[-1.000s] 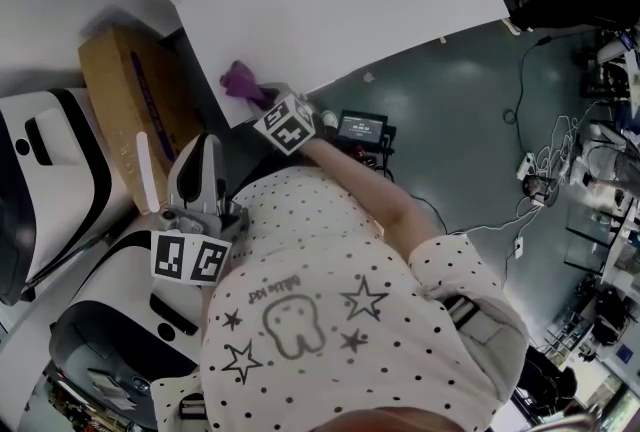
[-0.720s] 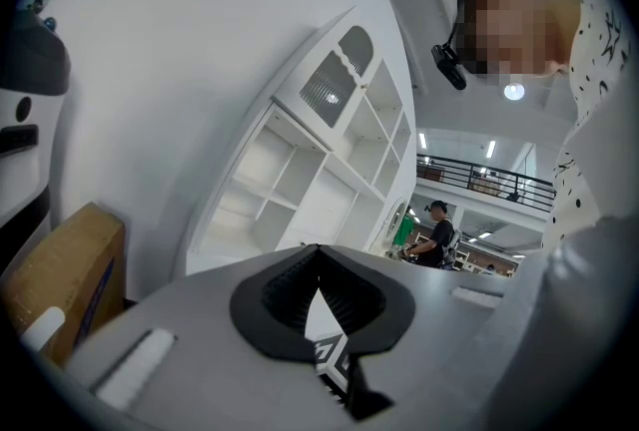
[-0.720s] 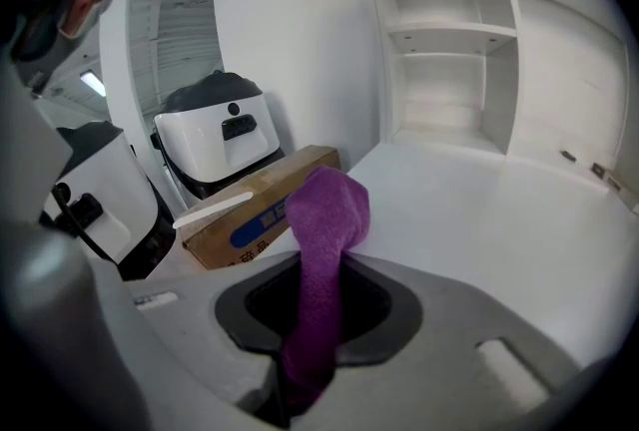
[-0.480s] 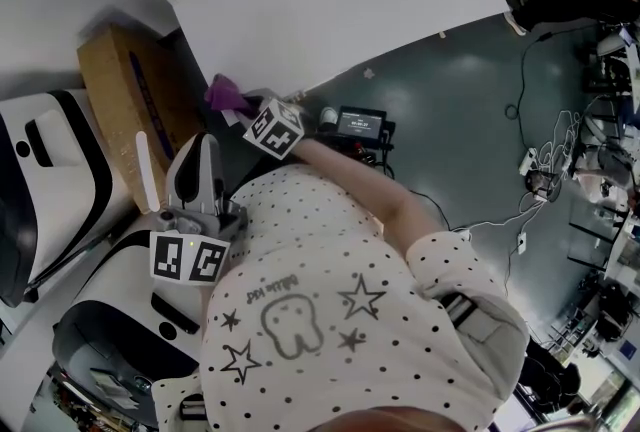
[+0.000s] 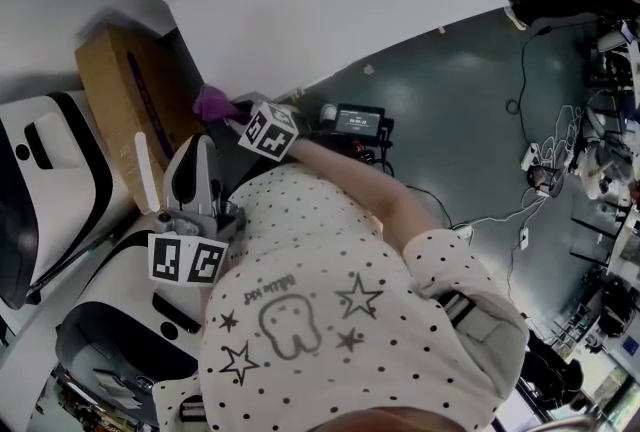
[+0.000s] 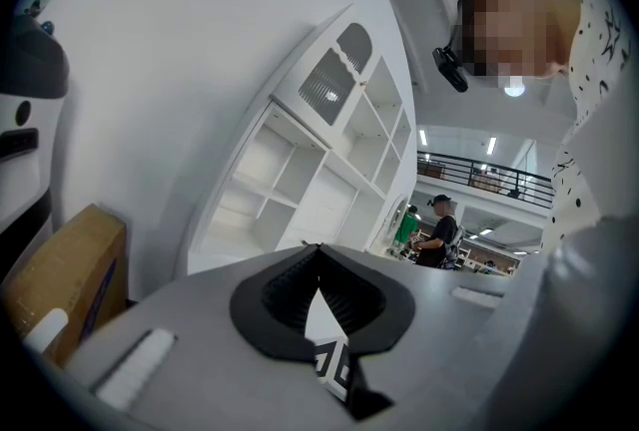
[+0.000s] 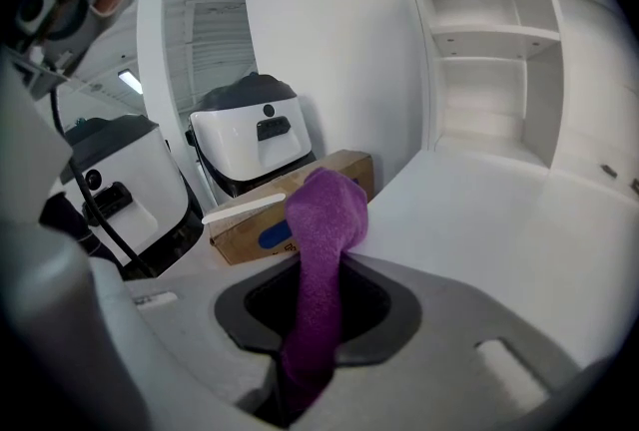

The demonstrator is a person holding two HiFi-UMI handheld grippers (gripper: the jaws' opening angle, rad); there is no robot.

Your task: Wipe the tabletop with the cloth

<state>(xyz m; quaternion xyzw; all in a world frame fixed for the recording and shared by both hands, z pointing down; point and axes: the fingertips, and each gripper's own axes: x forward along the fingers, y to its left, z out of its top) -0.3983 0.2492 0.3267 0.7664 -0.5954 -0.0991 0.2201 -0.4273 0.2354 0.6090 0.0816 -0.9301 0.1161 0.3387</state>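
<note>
At the near corner of the tabletop (image 5: 330, 0), our right gripper (image 7: 315, 319) pinches the bunched purple cloth (image 7: 324, 219) right at the edge while our left gripper (image 6: 319, 289) hangs closed and empty, so we risk wiping air or snagging the cloth out of the jaws.

I see a purple cloth (image 7: 321, 249) against the white table (image 5: 330, 10). Left of the table, the cardboard box (image 5: 115, 90) is brown with a blue-purple stripe. Below the table, the floor (image 5: 470, 120) is dark grey-blue. At the table's corner, the right gripper (image 5: 232, 116) carries black-and-white square markers. The shirt (image 5: 330, 320) is white with black dots and outlined stars.
</note>
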